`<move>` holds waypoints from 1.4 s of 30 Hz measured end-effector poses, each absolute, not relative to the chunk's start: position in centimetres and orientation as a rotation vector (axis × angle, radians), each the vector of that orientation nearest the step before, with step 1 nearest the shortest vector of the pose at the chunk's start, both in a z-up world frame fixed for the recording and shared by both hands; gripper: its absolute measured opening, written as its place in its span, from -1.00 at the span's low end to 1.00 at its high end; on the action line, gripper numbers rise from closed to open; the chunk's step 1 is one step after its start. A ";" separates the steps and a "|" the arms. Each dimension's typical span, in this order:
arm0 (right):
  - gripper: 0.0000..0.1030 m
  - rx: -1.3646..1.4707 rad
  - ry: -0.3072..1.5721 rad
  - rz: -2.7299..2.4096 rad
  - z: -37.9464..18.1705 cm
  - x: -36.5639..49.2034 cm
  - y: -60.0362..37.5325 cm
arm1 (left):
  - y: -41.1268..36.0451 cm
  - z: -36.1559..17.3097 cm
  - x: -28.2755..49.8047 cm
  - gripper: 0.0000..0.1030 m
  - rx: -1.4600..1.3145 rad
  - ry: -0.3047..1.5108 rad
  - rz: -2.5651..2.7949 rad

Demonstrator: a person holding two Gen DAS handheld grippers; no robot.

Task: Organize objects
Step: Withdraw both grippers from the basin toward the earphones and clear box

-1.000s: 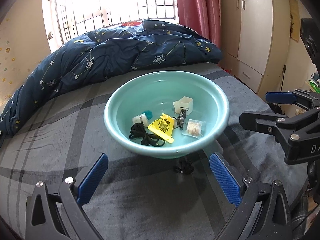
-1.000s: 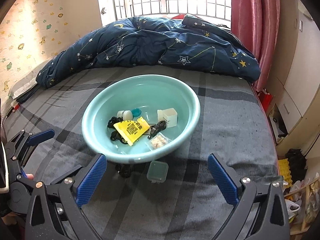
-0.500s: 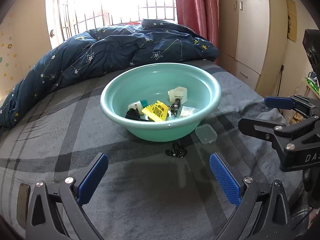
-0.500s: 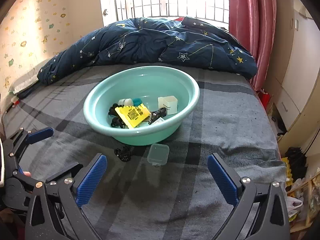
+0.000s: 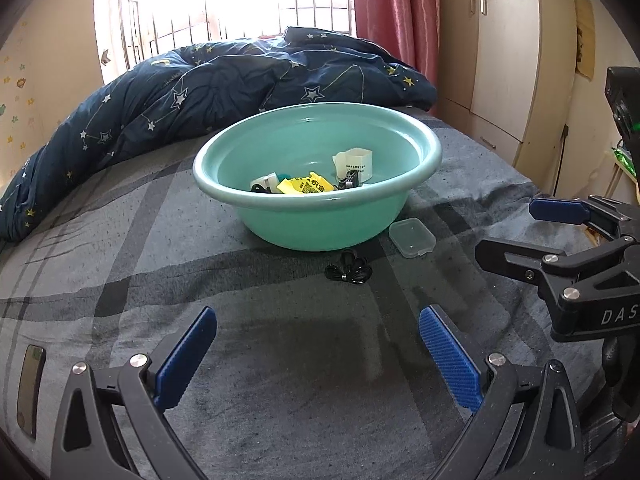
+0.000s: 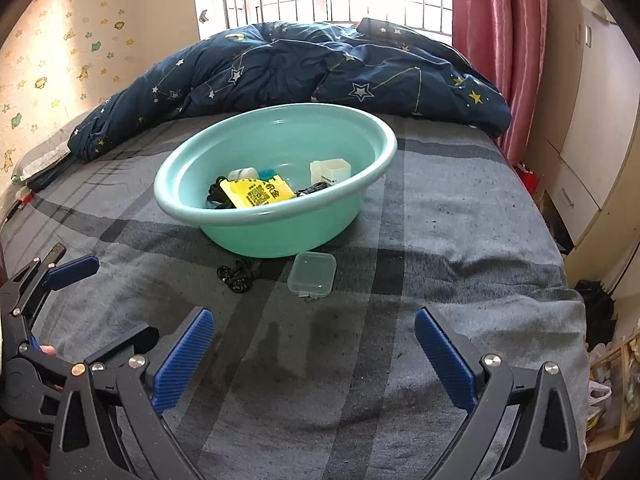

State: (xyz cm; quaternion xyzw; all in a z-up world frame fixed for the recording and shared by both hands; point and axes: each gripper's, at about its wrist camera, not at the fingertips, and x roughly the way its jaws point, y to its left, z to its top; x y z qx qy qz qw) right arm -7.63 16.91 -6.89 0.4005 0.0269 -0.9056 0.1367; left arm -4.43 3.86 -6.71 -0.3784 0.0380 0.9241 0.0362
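Both grippers, left (image 5: 316, 354) and right (image 6: 314, 354), hover spread and empty, so go low and square onto the clear box (image 6: 313, 273) beside the basin (image 6: 276, 216).

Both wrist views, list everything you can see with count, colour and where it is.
basin: 1, turquoise, on the grey plaid bed cover.
yellow packet: 1, yellow, in the basin.
white box: 1, white, in the basin, right side.
small bottle: 1, white with a teal part beside it, in the basin.
black cord: 1 bundle, black, in the basin under the packet.
clear case: 1, transparent, on the cover before the basin.
black cord bundle: 1, black, on the cover left of the case.
duvet: 1, navy with stars, behind the basin.
curtain: 1, pink, right of the window.
phone: 1, dark, near left bed edge.
left gripper: open, empty.
right gripper: open, empty.
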 end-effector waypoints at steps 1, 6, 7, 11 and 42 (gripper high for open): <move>0.99 1.160 0.072 -2.623 -6.9 -7.7 17.0 | 3.9 -6.7 -4.4 1.00 -1.160 0.120 2.840; 0.99 1.179 0.059 -2.633 -7.2 -8.0 17.6 | 4.1 -7.0 -4.6 1.00 -1.143 0.125 2.852; 0.99 1.194 0.056 -2.632 -7.5 -8.2 17.7 | 4.2 -7.1 -4.7 1.00 -1.143 0.124 2.852; 0.99 1.227 0.038 -2.622 -8.3 -8.5 18.2 | 4.4 -7.5 -5.2 1.00 -1.155 0.115 2.845; 0.99 1.305 -0.065 -2.584 -12.1 -12.6 21.0 | 6.4 -12.5 -11.6 1.00 -1.233 0.038 2.852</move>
